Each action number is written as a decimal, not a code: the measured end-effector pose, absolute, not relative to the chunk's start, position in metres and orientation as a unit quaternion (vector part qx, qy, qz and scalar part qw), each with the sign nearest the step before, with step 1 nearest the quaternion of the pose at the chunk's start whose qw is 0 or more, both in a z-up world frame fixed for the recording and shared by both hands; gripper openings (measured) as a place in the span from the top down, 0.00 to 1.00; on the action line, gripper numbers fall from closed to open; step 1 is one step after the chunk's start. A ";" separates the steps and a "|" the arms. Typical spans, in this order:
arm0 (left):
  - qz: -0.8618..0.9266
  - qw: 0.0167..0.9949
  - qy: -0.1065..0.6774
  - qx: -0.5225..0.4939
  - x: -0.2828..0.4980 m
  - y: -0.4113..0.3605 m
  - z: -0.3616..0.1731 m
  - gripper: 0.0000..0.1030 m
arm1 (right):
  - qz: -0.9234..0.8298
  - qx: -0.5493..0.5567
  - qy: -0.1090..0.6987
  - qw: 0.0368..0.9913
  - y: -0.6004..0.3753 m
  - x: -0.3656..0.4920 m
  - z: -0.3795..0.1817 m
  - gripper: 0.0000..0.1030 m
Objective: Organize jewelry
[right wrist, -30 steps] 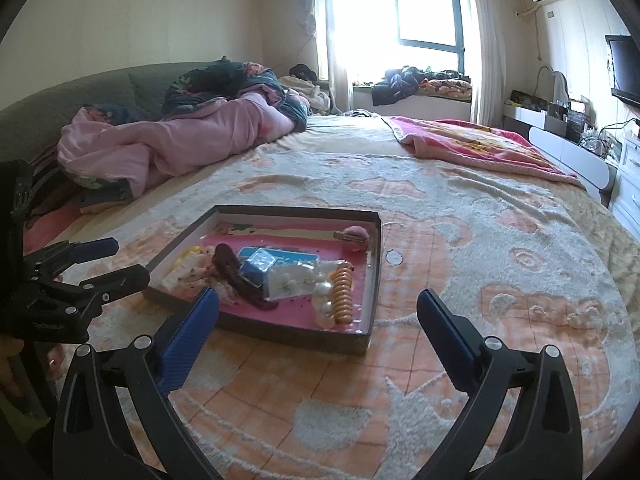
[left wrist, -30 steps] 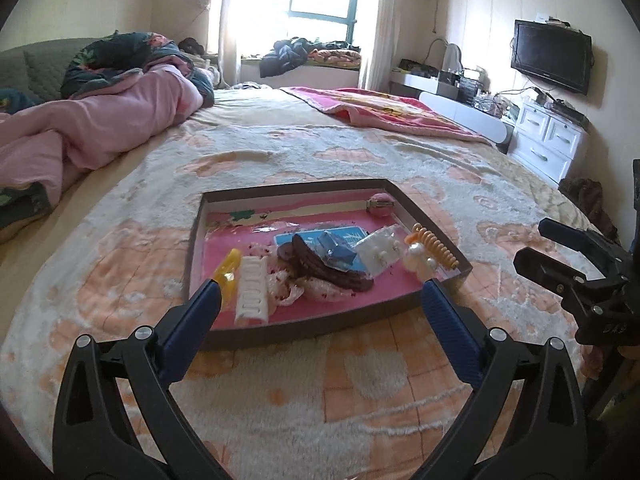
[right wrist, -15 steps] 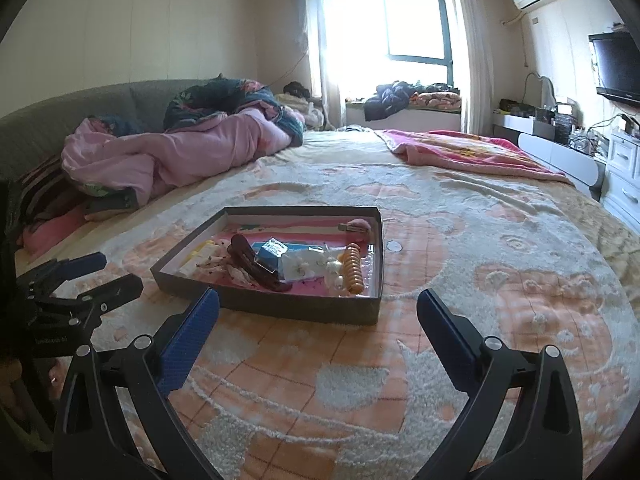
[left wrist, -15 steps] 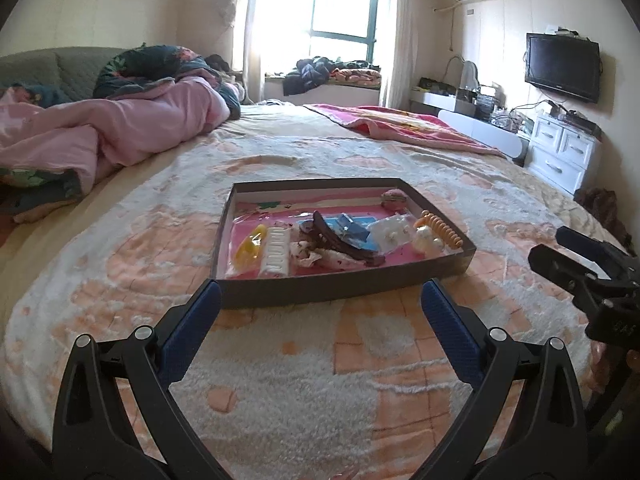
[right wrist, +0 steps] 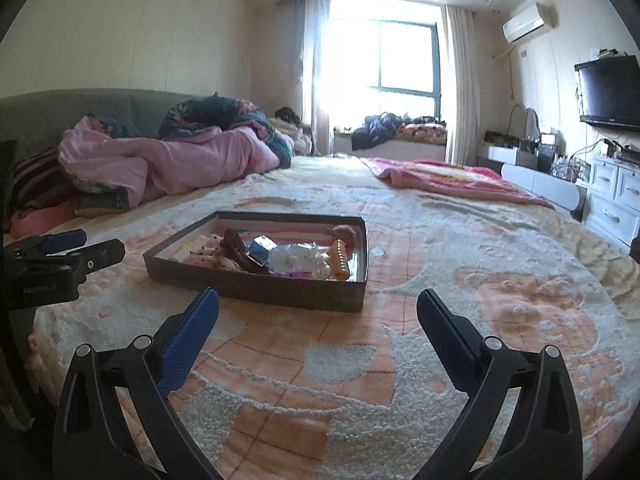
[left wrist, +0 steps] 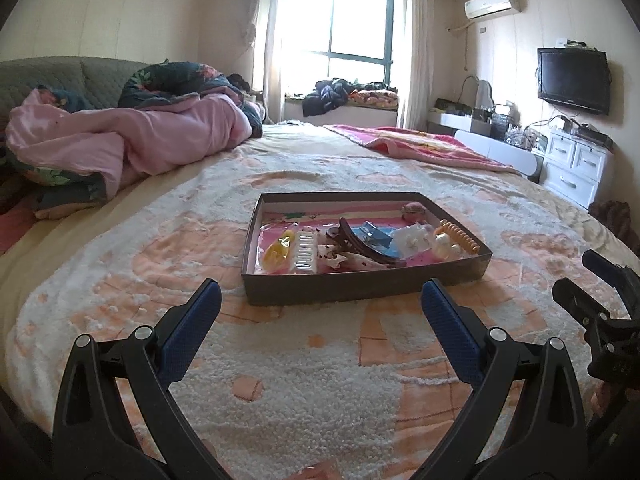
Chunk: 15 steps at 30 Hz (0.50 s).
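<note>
A shallow grey box [left wrist: 360,286] with a pink floor lies on the bed; it also shows in the right wrist view [right wrist: 256,286]. It holds a brown hair clip [left wrist: 360,246], a yellow clip [left wrist: 276,254], a white comb clip [left wrist: 306,254], an orange spiral band [left wrist: 460,236], blue and clear packets and a small pink piece [left wrist: 414,210]. My left gripper [left wrist: 320,308] is open and empty, just short of the box's near wall. My right gripper [right wrist: 318,312] is open and empty, near the box's right corner.
The bed wears a fuzzy cream and orange blanket [left wrist: 320,380]. A pink quilt heap [left wrist: 132,140] lies at the back left, a pink blanket [left wrist: 420,146] at the back right. White drawers [left wrist: 576,168] and a wall TV [left wrist: 572,80] stand at right. A small white disc [right wrist: 377,251] lies right of the box.
Both grippers have drawn back and dropped lower, so the box now sits farther off and is seen at a flatter angle. Both stay open and empty.
</note>
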State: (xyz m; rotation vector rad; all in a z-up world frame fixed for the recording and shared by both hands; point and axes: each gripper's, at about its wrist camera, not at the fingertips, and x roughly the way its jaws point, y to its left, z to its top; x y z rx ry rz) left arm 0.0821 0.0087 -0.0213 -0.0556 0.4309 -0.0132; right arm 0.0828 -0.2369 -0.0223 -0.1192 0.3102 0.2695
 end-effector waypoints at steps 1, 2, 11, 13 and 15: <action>-0.007 0.977 0.210 -0.027 0.081 0.008 -0.022 0.11 | 0.134 -0.058 0.148 0.978 -0.237 0.082 -0.022 0.06; -0.008 0.978 0.206 -0.026 0.080 0.007 -0.022 0.11 | 0.131 -0.057 0.142 0.979 -0.238 0.081 -0.022 0.06; -0.018 0.980 0.197 -0.024 0.079 0.003 -0.028 0.11 | 0.113 -0.037 0.132 0.984 -0.247 0.084 -0.024 0.06; -0.016 0.979 0.201 -0.027 0.080 0.004 -0.030 0.11 | 0.112 -0.034 0.135 0.984 -0.249 0.085 -0.025 0.06; -0.014 0.979 0.203 -0.028 0.081 0.005 -0.031 0.11 | 0.111 -0.033 0.137 0.984 -0.249 0.086 -0.026 0.06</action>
